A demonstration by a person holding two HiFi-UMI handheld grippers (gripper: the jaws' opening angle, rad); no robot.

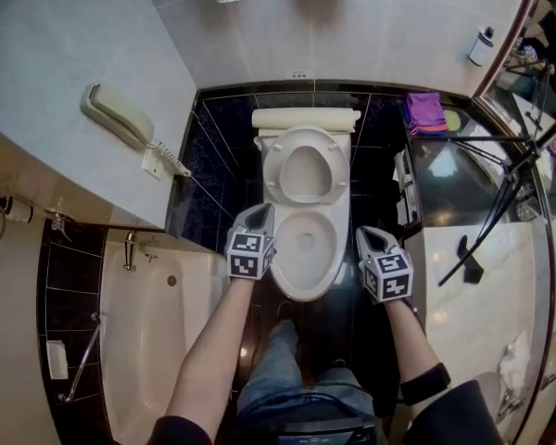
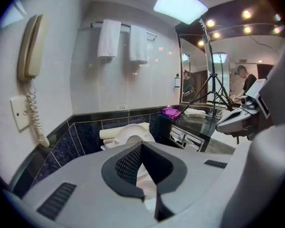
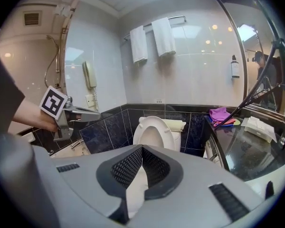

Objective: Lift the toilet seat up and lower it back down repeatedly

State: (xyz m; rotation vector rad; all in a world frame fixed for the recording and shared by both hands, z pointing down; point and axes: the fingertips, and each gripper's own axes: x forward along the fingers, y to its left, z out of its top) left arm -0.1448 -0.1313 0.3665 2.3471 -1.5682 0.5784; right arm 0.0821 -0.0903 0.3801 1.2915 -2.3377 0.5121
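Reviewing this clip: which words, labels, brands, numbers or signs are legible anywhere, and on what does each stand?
No text can be read in any view.
Marker cubes: only black-and-white square patterns, no letters or digits.
Wall bottle: any print is too small to read.
Wall phone: no print can be made out.

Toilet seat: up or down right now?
Up. The toilet seat stands raised, leaning back toward the tank, and the bowl rim below is uncovered.
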